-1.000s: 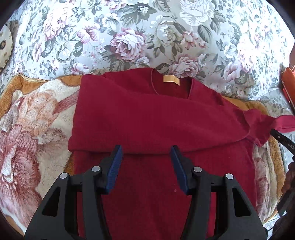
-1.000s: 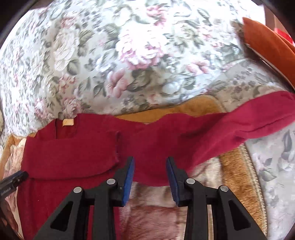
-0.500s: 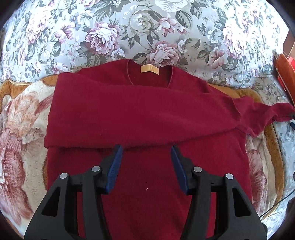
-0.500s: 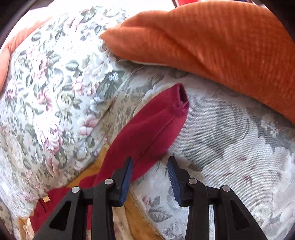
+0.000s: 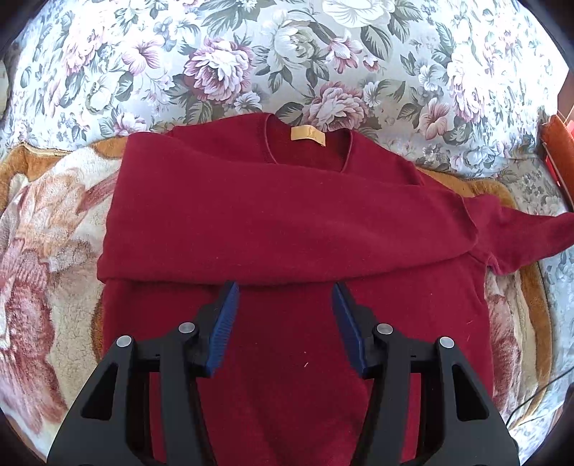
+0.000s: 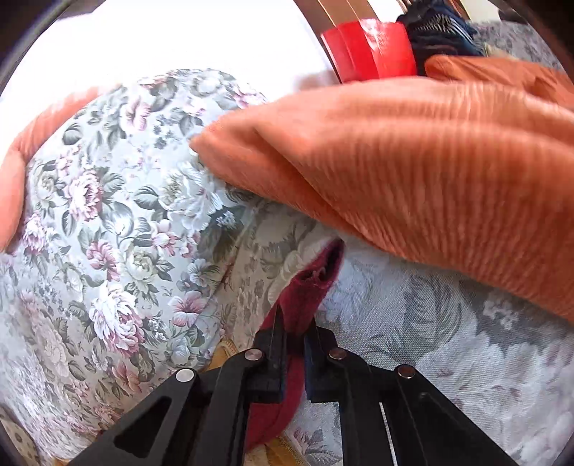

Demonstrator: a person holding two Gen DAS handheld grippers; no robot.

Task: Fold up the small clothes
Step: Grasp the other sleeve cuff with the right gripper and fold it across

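A dark red sweater (image 5: 287, 222) lies flat on a plush blanket (image 5: 43, 251), neck and tan label (image 5: 307, 135) at the far side. One sleeve is folded across its chest; the other sleeve (image 5: 520, 236) stretches off to the right. My left gripper (image 5: 285, 308) is open and empty, hovering over the sweater's lower body. My right gripper (image 6: 295, 324) is shut on that sleeve near its cuff (image 6: 315, 279), with the cuff end sticking out past the fingers.
A floral sofa back (image 5: 287, 57) rises behind the sweater. An orange ribbed cushion (image 6: 430, 172) lies just beyond the cuff on the floral seat (image 6: 448, 322). A red object (image 6: 366, 50) and dark cloth (image 6: 441, 32) sit behind it.
My right gripper moved out along the right sleeve to the cuff and closed on it. My left gripper stayed open over the sweater, shifting slightly.
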